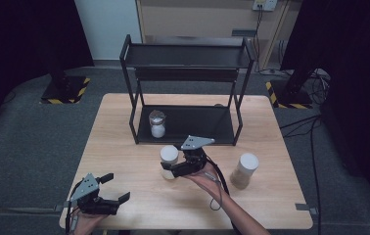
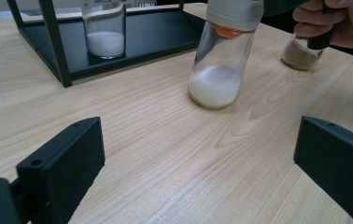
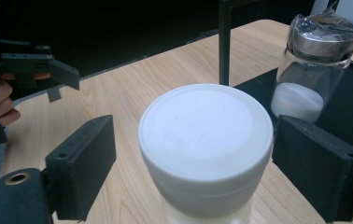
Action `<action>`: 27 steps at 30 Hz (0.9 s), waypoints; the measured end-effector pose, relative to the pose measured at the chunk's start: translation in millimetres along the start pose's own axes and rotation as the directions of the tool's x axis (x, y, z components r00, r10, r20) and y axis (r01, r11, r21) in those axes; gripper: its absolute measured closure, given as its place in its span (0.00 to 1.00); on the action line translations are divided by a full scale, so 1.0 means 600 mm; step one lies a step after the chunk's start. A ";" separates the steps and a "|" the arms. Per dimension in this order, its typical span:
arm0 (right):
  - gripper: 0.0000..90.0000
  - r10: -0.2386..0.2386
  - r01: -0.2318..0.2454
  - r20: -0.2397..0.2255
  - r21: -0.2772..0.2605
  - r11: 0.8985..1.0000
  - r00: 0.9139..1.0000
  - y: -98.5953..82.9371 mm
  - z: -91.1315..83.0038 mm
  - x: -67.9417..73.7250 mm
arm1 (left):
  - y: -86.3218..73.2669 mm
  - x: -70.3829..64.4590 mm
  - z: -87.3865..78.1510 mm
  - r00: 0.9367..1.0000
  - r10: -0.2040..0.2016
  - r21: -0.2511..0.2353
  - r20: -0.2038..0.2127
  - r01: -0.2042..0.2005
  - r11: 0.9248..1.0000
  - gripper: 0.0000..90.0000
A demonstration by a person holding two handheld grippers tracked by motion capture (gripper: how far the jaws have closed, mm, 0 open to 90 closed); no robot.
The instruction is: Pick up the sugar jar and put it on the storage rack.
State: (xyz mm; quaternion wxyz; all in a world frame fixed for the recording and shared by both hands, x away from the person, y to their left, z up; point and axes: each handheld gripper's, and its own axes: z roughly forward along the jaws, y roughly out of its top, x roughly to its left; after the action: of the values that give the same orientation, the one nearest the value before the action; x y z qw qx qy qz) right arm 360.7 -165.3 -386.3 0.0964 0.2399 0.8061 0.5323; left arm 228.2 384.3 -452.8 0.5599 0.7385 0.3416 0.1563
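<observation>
Left gripper (image 1: 112, 188) sits at the near-left desk (image 1: 124, 122) corner, fingers wide, nothing between them, open wood ahead. Centre: white-capped jar (image 1: 169, 155) just in front of the rack (image 1: 185, 129); in the left gripper view it leans, long axis off vertical, cap up, base cut off in the right gripper view. Right gripper (image 1: 166, 170) fingers (image 3: 79, 170) flank its cap, wide; can't tell contact. Second jar (image 1: 157, 123) upright on the rack's lower shelf. Brown-filled jar (image 1: 244, 170) stands well right, clear desk around.
</observation>
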 end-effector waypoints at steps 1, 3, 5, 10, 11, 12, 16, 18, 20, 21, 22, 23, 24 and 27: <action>0.17 0.000 0.000 0.000 0.002 1.000 1.000 0.000 0.002 -0.001 | 0.000 0.000 0.000 1.000 0.001 0.000 0.000 -0.001 1.000 0.01; 0.21 -0.006 0.006 0.004 0.001 1.000 1.000 -0.003 0.006 -0.002 | 0.000 0.000 0.000 1.000 0.001 0.000 0.001 -0.001 1.000 0.01; 0.25 -0.007 0.007 0.006 0.002 1.000 1.000 -0.005 0.009 -0.003 | 0.000 0.000 0.000 1.000 0.000 0.000 0.000 0.000 1.000 0.01; 0.36 -0.045 0.046 0.021 -0.016 0.999 0.999 -0.016 0.012 0.004 | 0.000 0.001 0.000 1.000 0.000 0.000 0.002 0.000 1.000 0.01; 0.36 -0.046 0.047 0.023 -0.017 0.999 0.999 -0.016 0.012 0.005 | 0.000 0.001 0.000 1.000 0.000 0.000 0.002 0.000 1.000 0.01; 0.37 -0.049 0.049 0.023 -0.017 0.999 0.999 -0.016 0.011 0.005 | 0.000 0.001 0.000 1.000 0.000 0.000 0.002 0.000 1.000 0.01; 0.37 -0.046 0.046 0.027 -0.011 0.999 0.999 -0.013 0.011 0.007 | 0.000 0.001 0.000 1.000 -0.001 0.000 0.002 0.001 1.000 0.01; 0.37 -0.049 0.049 0.027 -0.006 0.999 0.998 -0.011 0.011 0.007 | 0.000 0.001 0.000 1.000 -0.001 0.000 0.003 0.001 1.000 0.01; 0.37 -0.055 0.055 0.028 -0.001 0.998 0.998 -0.009 0.010 0.008 | 0.000 0.001 0.000 1.000 -0.001 0.000 0.003 0.001 1.000 0.01; 0.37 -0.056 0.056 0.029 0.001 0.998 0.998 -0.008 0.010 0.009 | 0.000 0.001 0.001 1.000 -0.001 0.000 0.004 0.001 1.000 0.01; 0.37 -0.057 0.057 0.031 0.002 0.998 0.998 -0.007 0.010 0.010 | 0.000 0.001 0.001 1.000 -0.001 0.000 0.004 0.001 1.000 0.01; 0.37 -0.059 0.059 0.032 0.004 0.998 0.998 -0.006 0.009 0.010 | 0.000 0.001 0.001 1.000 0.000 0.000 0.004 0.000 1.000 0.01; 0.37 -0.058 0.058 0.032 0.004 0.998 0.998 -0.005 0.008 0.010 | 0.000 0.001 0.001 1.000 0.000 0.000 0.004 0.000 1.000 0.01; 0.37 -0.054 0.054 0.032 0.001 0.999 0.998 0.000 0.005 0.008 | 0.000 0.001 0.001 1.000 0.000 0.000 0.004 0.000 1.000 0.01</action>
State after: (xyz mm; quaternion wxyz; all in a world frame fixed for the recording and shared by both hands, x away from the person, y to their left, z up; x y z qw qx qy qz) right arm 357.6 -160.6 -387.1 0.1237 0.2268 0.8107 0.5255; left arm 228.9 384.6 -453.2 0.5608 0.7386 0.3406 0.1548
